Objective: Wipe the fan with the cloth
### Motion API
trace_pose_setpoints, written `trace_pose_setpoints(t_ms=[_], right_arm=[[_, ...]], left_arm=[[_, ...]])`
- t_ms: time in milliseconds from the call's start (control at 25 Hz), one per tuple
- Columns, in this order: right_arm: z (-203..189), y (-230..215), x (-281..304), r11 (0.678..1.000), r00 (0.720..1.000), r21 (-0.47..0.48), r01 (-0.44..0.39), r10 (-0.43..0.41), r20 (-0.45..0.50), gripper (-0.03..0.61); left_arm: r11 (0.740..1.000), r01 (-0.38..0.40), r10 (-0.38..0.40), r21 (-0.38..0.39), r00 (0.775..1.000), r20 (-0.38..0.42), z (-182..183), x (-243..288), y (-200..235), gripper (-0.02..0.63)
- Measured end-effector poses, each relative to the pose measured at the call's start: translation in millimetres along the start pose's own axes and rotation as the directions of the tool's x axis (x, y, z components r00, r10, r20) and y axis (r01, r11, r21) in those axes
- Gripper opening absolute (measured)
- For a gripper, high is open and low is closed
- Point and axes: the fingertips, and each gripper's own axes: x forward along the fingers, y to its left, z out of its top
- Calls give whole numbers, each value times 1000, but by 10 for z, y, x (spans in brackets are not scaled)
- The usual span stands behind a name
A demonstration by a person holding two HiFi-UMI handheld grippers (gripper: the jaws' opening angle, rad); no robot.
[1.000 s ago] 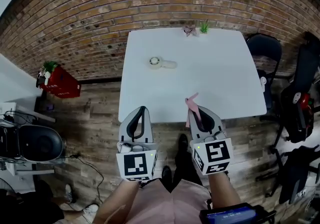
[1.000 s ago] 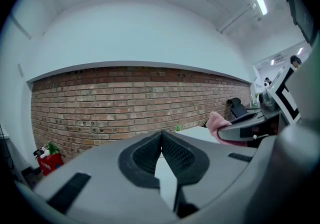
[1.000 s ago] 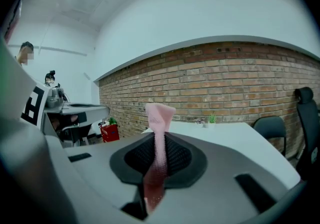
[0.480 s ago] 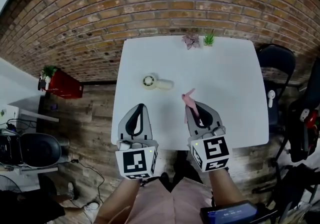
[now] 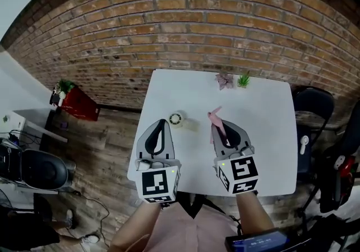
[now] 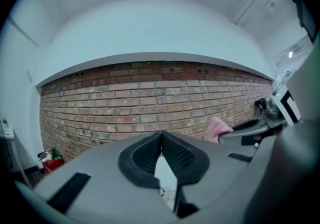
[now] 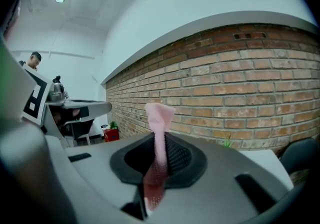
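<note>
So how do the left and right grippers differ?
The right gripper is shut on the pink cloth; the left gripper is shut, empty. In the head view the left gripper's tip shows next to the fan; the right gripper's sits farther off. Both are above the table.

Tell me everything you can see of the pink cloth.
The cloth is a small pink strip, soft by its look. The right gripper is shut on it: the jaws pinch its middle, a crumpled end stands up past the tips and the rest trails back between them. Nothing else seems to touch it. It hangs over the white table, right of the fan.
</note>
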Motion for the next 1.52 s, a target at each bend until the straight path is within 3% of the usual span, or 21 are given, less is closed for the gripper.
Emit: trace_pose_setpoints(t_ms=[320, 680, 1080, 1520], right_arm=[[-41, 30, 321, 1000, 999, -23, 0, -1, -50, 40], [-542, -93, 810, 999, 982, 7, 32, -30, -189, 40], [-1480, -179, 1141, 999, 917, 51, -4, 24, -399, 40], [-1949, 20, 1253, 994, 849, 73, -79, 106, -518, 40]], left_arm=[[999, -18, 17, -31, 999, -36, -182, 159, 300, 12], [995, 25, -43, -100, 983, -180, -885, 614, 517, 11], [972, 26, -107, -234, 933, -343, -1857, 927, 508, 11], [951, 22, -142, -308, 917, -373, -2287, 1112, 437, 11]])
